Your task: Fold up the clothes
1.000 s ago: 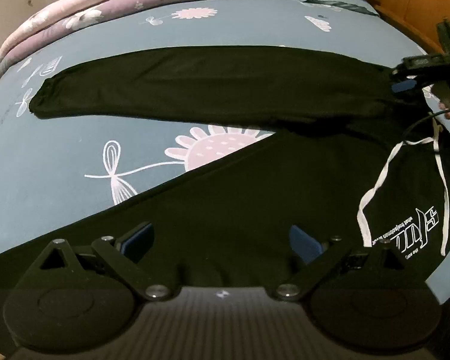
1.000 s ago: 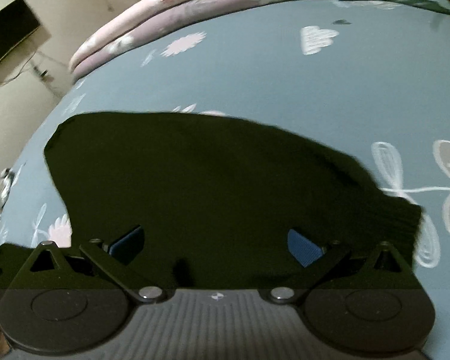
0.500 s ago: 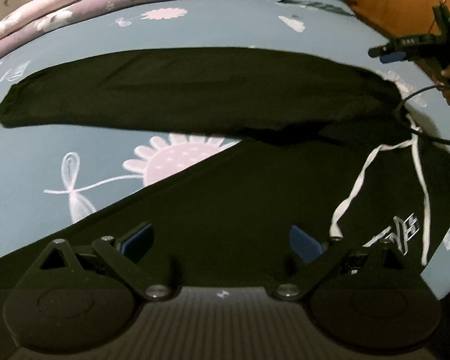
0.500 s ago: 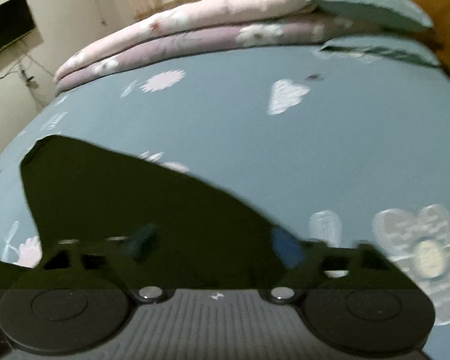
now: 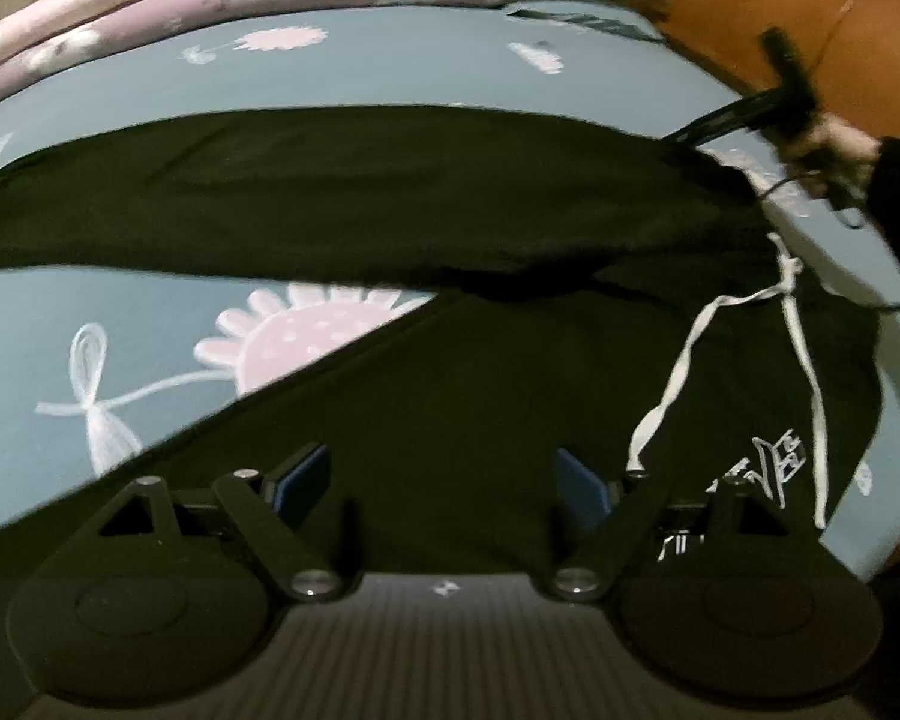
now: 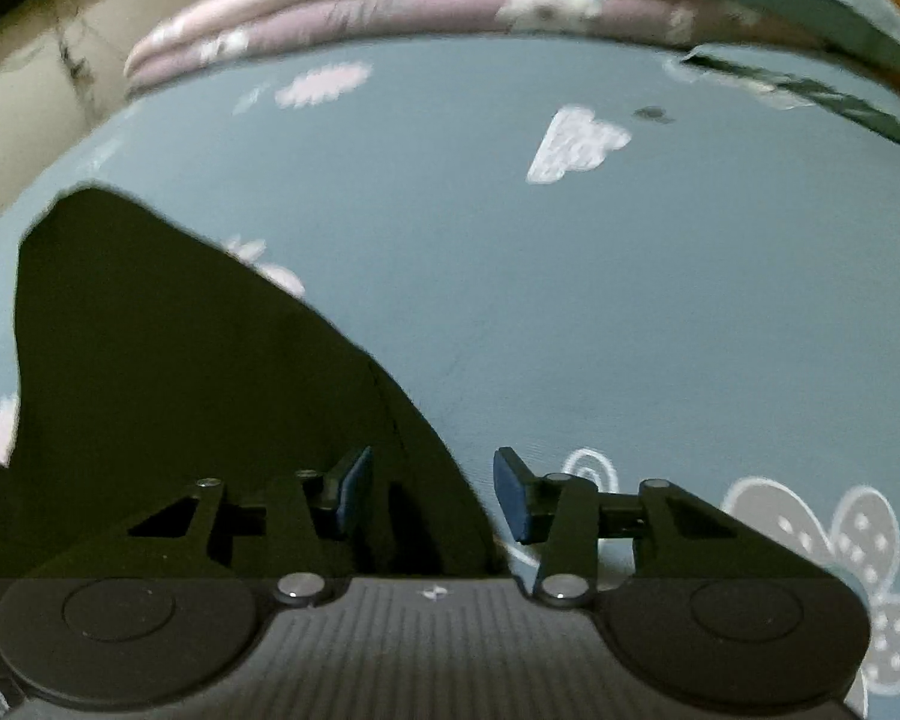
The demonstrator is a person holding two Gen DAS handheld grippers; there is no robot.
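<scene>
Black trousers (image 5: 390, 204) lay spread on the blue floral bedsheet (image 5: 150, 312), with the two legs splayed apart in a V so that a pink flower print showed between them; the far leg ran across the left wrist view toward the left, the near leg ran under the left gripper (image 5: 444, 480). The waist end sat to the right in that view, where a white drawstring (image 5: 678, 372) trailed loose over the black cloth beside white printed lettering (image 5: 774, 462). The left gripper's jaws stood wide and were closing, with black fabric of the near leg lying in the gap; its blue pads (image 5: 303, 474) did not press on the cloth as far as could be seen. The right gripper (image 6: 432, 492) pointed down at the edge of the trousers, seen in its own view as a dark wedge (image 6: 180, 372) reaching to the lower middle. Its jaws stood about half apart and were closing; the fabric edge lay between them, nearer the left pad, while the right pad (image 6: 510, 492) was over bare sheet, and no firm pinch was visible. In the left wrist view the right gripper appeared blurred at upper right (image 5: 720, 123), held by a hand (image 5: 834, 150) with a dark sleeve, at the waist end of the trousers. Folded pink and purple quilts (image 6: 420, 12) were stacked at the far side of the bed, and a brown headboard (image 5: 810, 12) stood beyond.
</scene>
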